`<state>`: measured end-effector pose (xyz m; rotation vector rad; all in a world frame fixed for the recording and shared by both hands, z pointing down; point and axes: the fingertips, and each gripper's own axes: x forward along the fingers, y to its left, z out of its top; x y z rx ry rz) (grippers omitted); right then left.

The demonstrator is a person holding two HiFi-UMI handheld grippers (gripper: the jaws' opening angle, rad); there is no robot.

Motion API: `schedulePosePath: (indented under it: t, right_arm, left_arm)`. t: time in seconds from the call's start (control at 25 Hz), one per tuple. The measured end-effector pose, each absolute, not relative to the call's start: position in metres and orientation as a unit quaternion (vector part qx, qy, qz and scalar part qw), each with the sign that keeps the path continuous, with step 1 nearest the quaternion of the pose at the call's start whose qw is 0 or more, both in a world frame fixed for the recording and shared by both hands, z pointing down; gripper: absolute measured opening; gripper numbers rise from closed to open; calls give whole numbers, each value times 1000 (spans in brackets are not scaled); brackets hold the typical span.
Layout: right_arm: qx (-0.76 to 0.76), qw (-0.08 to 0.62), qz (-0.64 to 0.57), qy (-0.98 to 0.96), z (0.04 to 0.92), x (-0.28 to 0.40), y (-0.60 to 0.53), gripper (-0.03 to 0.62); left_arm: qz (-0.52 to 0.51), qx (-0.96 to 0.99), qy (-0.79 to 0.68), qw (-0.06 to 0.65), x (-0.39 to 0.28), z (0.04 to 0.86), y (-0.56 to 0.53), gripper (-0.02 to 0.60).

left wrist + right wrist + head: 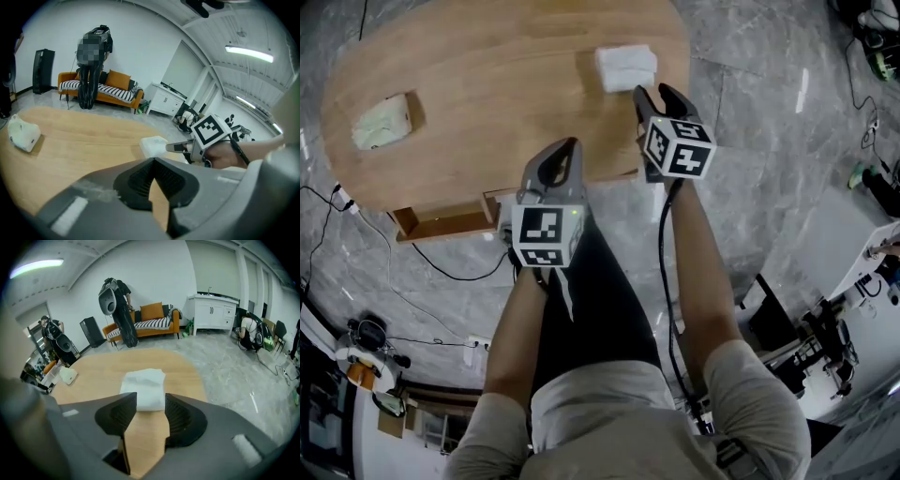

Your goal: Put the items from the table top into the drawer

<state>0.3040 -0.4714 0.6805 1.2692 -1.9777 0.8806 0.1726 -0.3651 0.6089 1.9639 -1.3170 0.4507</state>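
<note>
Nothing stowed yet: cloth (625, 67) and, perhaps, a pouch (382, 122) lie on the tabletop (506, 103); right hand-held gripper (656, 92) spread, left hand-held gripper (565, 150) closed.

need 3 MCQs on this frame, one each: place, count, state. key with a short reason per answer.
1. Where does the white folded cloth lie?
A. On the table, just ahead of the right gripper
B. Inside the drawer
C. On the floor

2. How many loose items lie on the table top?
A. One
B. Two
C. Four

3. How do the right gripper's jaws stand?
A. Closed on the cloth
B. Closed, empty
C. Apart, nothing gripped

Key:
1 A: the head view shows it on the wood at the jaw tips.
2 B: the cloth plus a pale bundle at the table's left end.
3 C: the right gripper view shows a gap between the pads, neither pressing the cloth.
</note>
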Motion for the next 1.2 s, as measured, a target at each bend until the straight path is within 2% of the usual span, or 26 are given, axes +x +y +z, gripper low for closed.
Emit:
schedulePosePath:
  t: [0.28, 0.48, 0.6, 1.2]
  right_arm:
    - [478, 287, 402, -727, 710, 310, -477, 196]
    - [458, 299, 365, -753, 706, 299, -476, 98]
    - [446, 306, 335, -772, 698, 287, -470, 63]
    - [352, 297, 280, -842, 657, 164, -412, 40]
  left_arm:
    - [170, 756, -509, 374, 172, 614, -357, 20]
    - [169, 752, -512, 378, 167, 617, -350, 20]
    - [170, 748, -517, 381, 162, 615, -342, 20]
    - [156, 699, -586, 380, 84, 604, -301, 20]
